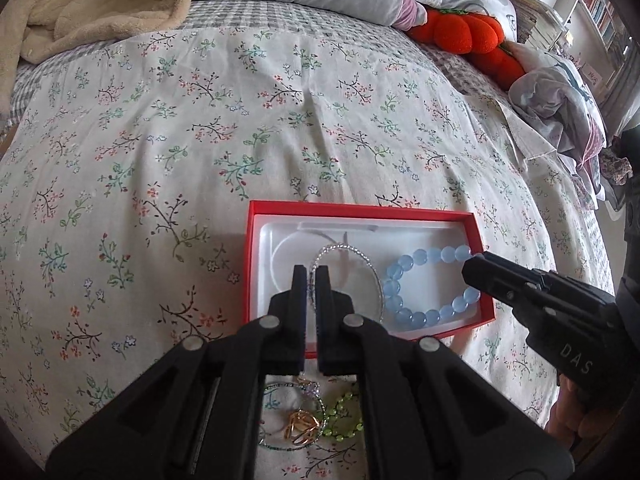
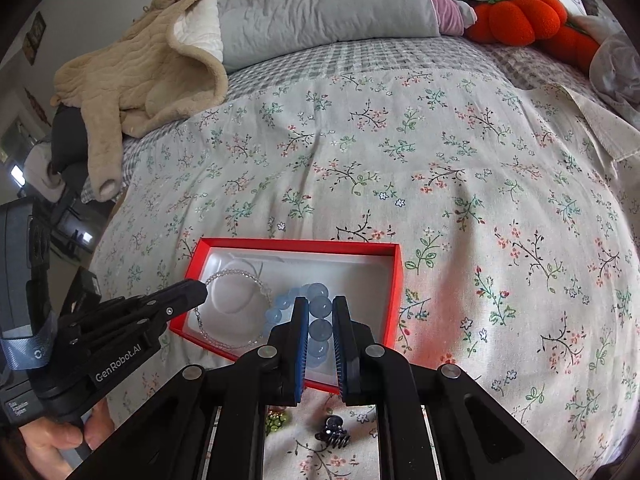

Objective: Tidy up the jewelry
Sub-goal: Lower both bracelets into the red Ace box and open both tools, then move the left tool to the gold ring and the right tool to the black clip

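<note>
A red box (image 1: 482,252) with a white liner lies on the floral bedspread; it also shows in the right wrist view (image 2: 396,280). In it lie a blue bead bracelet (image 1: 416,258) (image 2: 320,330) and a thin silver bangle (image 1: 362,260) (image 2: 236,276). My left gripper (image 1: 311,272) is shut on the silver bangle's near side, over the box. My right gripper (image 2: 320,304) is narrowly open around the blue bracelet's beads, over the box's right part. It shows in the left wrist view as a black body (image 1: 540,292).
Loose jewelry lies in front of the box: a gold piece (image 1: 302,428), a green bead bracelet (image 1: 344,412) and a dark hair claw (image 2: 333,432). A beige blanket (image 2: 152,68), grey pillows (image 2: 320,4) and an orange plush (image 2: 520,16) lie at the bed's far end.
</note>
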{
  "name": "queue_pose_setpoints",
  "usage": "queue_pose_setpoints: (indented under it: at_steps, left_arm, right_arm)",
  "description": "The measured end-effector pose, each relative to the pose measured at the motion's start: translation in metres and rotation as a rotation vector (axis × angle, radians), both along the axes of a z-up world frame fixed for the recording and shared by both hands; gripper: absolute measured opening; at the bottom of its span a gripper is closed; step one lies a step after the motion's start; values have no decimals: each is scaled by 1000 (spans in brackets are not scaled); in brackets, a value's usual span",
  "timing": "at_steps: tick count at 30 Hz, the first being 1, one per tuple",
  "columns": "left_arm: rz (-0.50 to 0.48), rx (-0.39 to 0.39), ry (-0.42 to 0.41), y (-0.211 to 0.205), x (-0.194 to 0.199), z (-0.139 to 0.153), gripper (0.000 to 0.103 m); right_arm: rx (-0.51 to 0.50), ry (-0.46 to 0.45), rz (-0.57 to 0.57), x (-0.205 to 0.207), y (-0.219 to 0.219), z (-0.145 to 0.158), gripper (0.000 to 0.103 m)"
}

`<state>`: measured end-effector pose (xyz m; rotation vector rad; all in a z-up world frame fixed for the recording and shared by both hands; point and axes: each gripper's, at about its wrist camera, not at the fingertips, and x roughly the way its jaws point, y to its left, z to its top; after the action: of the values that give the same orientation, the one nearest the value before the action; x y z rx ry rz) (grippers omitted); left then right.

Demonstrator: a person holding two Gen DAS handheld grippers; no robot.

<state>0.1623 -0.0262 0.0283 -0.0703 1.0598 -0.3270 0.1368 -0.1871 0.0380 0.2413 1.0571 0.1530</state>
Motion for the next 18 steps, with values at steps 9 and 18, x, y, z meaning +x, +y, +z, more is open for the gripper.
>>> queue_pose_setpoints:
  at_steps: [9, 18]
  left_arm:
    - [-1, 24, -20, 2, -8, 8, 24]
    - [6, 59, -37, 15, -37, 15, 67]
  right_arm:
    - [-58, -12, 44, -14, 2, 10, 15]
    - [-117, 4, 97, -43, 5, 11, 16]
